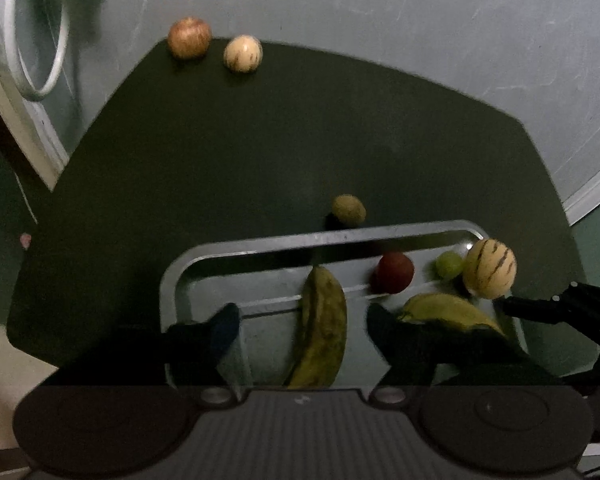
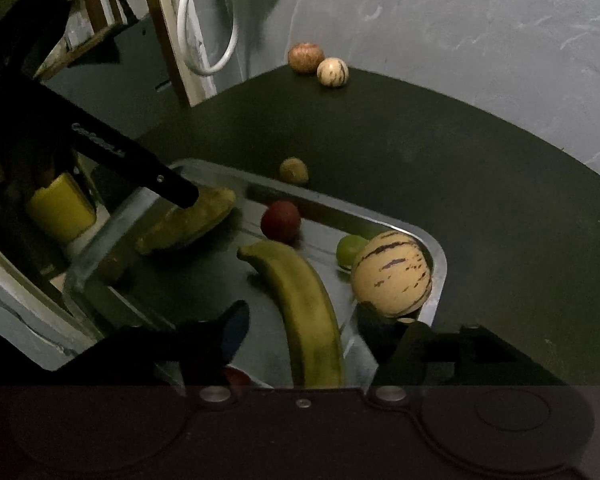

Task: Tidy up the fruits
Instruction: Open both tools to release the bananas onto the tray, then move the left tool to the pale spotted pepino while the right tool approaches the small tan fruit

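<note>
Both grippers are chunky black plastic. The left gripper [image 1: 302,320] has a ribbed grey base with two round screws; the right gripper [image 2: 300,326] has blue-padded fingers [image 2: 236,326].

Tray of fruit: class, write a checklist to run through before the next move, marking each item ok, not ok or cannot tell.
1. Left gripper open, straddling one banana: ok.
2. Right gripper open, straddling the other banana: ok.
3. All fruit inside the tray: not ok. The apple, pale striped fruit and small brownish fruit lie on the dark table.
4. Both bananas resting flat: cannot tell.
5. Bare room left in tray: ok.
</note>
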Demonstrator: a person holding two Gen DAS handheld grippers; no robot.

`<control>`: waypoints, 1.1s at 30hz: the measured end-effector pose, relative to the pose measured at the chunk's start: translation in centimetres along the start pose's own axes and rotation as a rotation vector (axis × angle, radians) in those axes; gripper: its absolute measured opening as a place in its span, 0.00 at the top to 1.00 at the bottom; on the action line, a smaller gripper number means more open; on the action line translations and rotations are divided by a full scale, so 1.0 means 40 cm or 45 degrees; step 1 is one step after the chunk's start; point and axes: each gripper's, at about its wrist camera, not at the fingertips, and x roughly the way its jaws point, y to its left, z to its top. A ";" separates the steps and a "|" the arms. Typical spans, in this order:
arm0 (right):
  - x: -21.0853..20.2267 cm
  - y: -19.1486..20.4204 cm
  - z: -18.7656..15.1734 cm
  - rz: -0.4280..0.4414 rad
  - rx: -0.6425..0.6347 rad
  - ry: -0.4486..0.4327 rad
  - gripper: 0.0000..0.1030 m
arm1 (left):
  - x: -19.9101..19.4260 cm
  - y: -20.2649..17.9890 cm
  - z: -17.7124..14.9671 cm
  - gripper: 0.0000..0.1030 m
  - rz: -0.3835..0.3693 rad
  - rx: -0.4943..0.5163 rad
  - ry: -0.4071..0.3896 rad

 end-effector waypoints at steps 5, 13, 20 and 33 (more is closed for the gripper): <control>-0.028 0.002 0.002 0.020 0.025 -0.018 0.18 | -0.041 0.016 -0.021 0.07 -0.017 0.018 -0.036; -0.062 0.007 -0.012 0.057 0.053 0.016 0.04 | -0.081 0.032 -0.076 0.01 -0.023 0.103 -0.007; -0.077 0.002 -0.033 0.006 0.095 0.092 0.01 | -0.086 0.012 -0.119 0.01 0.003 0.256 0.089; -0.094 -0.037 -0.075 -0.037 0.205 0.122 0.01 | -0.075 -0.009 -0.160 0.01 0.082 0.336 0.245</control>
